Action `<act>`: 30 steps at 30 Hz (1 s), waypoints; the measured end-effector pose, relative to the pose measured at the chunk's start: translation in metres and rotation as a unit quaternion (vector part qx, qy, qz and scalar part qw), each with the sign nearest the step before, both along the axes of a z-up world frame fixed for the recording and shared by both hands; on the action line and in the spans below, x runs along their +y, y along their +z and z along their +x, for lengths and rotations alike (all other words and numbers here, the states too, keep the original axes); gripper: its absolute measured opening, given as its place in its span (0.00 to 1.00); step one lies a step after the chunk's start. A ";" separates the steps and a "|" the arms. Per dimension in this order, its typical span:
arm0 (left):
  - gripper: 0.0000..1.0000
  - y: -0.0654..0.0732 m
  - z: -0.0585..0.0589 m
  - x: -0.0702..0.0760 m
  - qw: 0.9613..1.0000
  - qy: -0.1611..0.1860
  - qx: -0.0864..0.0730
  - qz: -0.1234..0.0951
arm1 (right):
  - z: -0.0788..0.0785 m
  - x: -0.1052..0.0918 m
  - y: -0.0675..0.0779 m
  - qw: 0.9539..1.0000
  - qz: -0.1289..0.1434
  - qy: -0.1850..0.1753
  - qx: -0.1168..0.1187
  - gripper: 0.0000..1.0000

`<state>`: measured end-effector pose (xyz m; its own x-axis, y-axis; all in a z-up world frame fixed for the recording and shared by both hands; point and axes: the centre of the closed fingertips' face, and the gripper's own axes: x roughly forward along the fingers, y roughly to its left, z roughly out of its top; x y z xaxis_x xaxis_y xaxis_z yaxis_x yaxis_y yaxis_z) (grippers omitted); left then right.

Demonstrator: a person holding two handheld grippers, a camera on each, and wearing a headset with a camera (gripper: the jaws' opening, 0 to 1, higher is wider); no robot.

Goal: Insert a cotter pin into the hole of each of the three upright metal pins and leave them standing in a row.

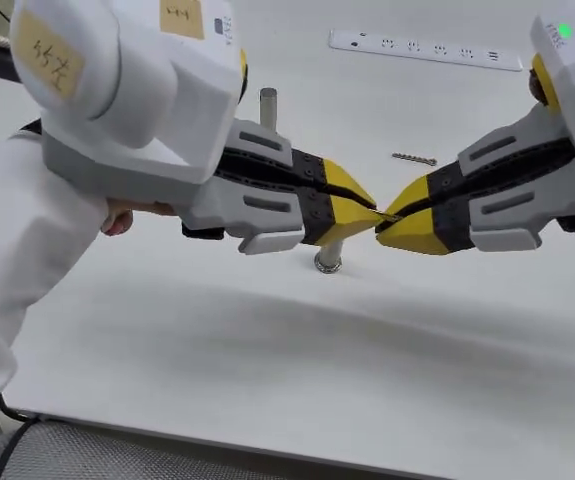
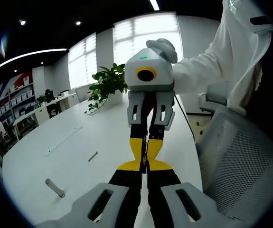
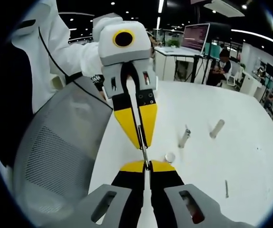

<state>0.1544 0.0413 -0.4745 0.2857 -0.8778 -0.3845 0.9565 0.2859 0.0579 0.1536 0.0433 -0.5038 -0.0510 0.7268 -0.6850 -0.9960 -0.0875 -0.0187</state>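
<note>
My left gripper (image 1: 365, 211) and right gripper (image 1: 389, 222) meet tip to tip above the white table (image 1: 297, 350). A thin cotter pin (image 3: 141, 140) runs from the left gripper's shut jaws into the right gripper's (image 3: 145, 165) shut tips; both seem to pinch it. Under the tips stands a metal pin (image 1: 328, 262), with just its base showing, and its top (image 3: 170, 156) appears in the right gripper view. Another metal pin (image 1: 268, 106) stands upright behind the left gripper. Two metal pins (image 3: 184, 138) (image 3: 216, 128) show farther out in the right gripper view.
A spare cotter pin (image 1: 414, 159) lies on the table behind the tips. A white power strip (image 1: 425, 48) lies along the far edge. A mesh office chair (image 3: 55, 152) and a person's white sleeve (image 1: 7, 260) are at the near side.
</note>
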 end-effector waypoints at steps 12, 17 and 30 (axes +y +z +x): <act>0.00 -0.006 -0.002 -0.001 1.000 -0.003 0.005 0.012 | -0.004 -0.005 0.002 1.000 -0.009 0.006 -0.009 0.00; 0.00 -0.005 -0.002 -0.003 1.000 -0.001 0.001 0.012 | -0.004 -0.006 0.002 1.000 -0.012 0.002 -0.012 0.00; 0.22 -0.017 0.018 0.005 0.999 0.039 0.012 0.029 | 0.016 -0.020 -0.011 0.998 -0.033 -0.051 -0.010 0.00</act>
<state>0.1721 0.0467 -0.4917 0.3433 -0.8295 -0.4405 0.9325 0.3570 0.0545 0.1693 0.0238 -0.5153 0.0358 0.6806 -0.7317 -0.9992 0.0129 -0.0369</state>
